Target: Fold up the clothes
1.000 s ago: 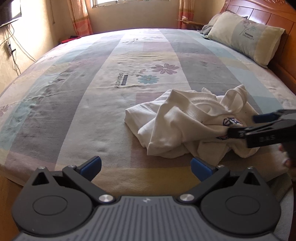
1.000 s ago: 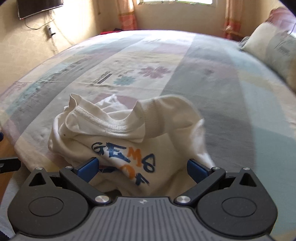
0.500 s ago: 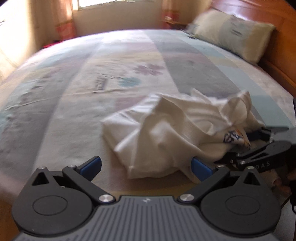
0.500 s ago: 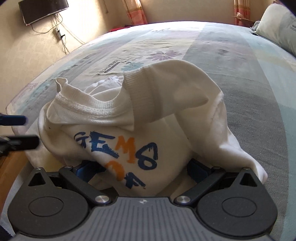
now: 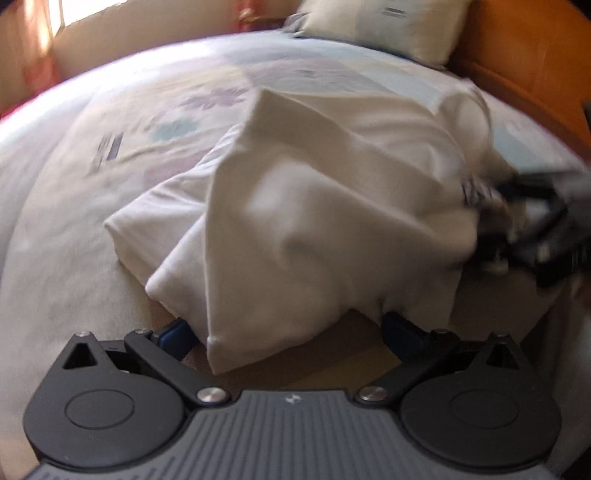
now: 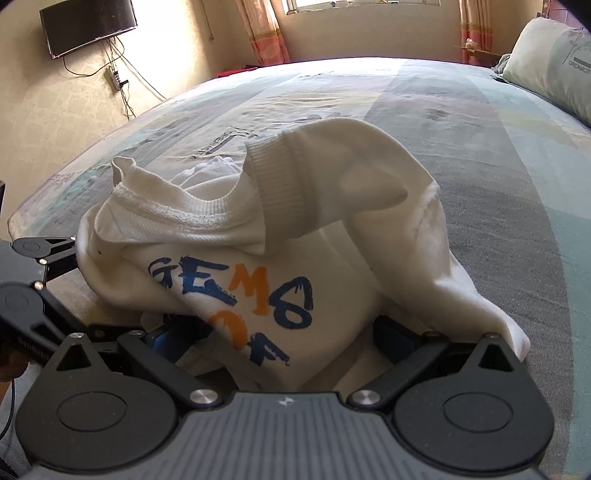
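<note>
On my left wrist view, which is blurred, my left gripper has its blue-padded fingers spread wide at the lower centre of the frame. A hanging fold of the crumpled white cotton sweatshirt drops into the gap between them and drapes over both pad tips, but nothing is clamped. The sweatshirt fills the middle of that frame, bunched on the pastel patchwork bedspread. At the right edge I see my right gripper pushed in against the cloth; blur hides its grip there. A pale pillow lies at the top, against the orange wooden headboard.

On my right wrist view, the left gripper shows at the left edge, touching the sweatshirt. In the lower centre my right gripper also has its fingers wide apart, the printed chest panel with blue and orange lettering sagging between them, unclamped. A ribbed cuff arches above. A black wall-mounted television sits upper left.
</note>
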The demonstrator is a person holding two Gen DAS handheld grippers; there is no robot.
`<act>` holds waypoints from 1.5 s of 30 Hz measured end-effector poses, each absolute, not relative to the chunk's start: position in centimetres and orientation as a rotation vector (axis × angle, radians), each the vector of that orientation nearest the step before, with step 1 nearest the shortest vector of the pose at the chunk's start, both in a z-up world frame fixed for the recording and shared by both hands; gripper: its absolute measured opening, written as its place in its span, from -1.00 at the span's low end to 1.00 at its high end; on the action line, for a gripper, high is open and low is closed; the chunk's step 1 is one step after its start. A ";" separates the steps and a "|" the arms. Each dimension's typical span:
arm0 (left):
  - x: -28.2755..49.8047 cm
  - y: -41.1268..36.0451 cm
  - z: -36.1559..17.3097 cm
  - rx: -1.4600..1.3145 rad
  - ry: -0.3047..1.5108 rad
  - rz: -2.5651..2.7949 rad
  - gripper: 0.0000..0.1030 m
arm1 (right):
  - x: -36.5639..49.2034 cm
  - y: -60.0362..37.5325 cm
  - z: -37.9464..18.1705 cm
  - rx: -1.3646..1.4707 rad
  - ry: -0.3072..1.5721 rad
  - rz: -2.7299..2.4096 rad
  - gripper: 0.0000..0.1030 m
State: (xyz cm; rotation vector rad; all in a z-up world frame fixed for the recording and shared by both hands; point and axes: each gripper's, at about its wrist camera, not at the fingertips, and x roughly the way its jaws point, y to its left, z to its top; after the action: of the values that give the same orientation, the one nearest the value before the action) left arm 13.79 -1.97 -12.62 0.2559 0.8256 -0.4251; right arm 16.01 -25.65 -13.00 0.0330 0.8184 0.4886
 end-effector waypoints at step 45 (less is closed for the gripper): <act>14.4 2.4 -7.3 0.318 0.757 -0.574 0.95 | 18.3 -18.2 -4.9 -0.019 0.848 1.027 1.00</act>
State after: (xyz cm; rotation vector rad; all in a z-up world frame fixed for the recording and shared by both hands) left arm 14.39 2.41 -7.28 0.3179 0.7567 -0.5745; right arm 18.34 -18.24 -4.93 -0.0188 0.8476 1.0274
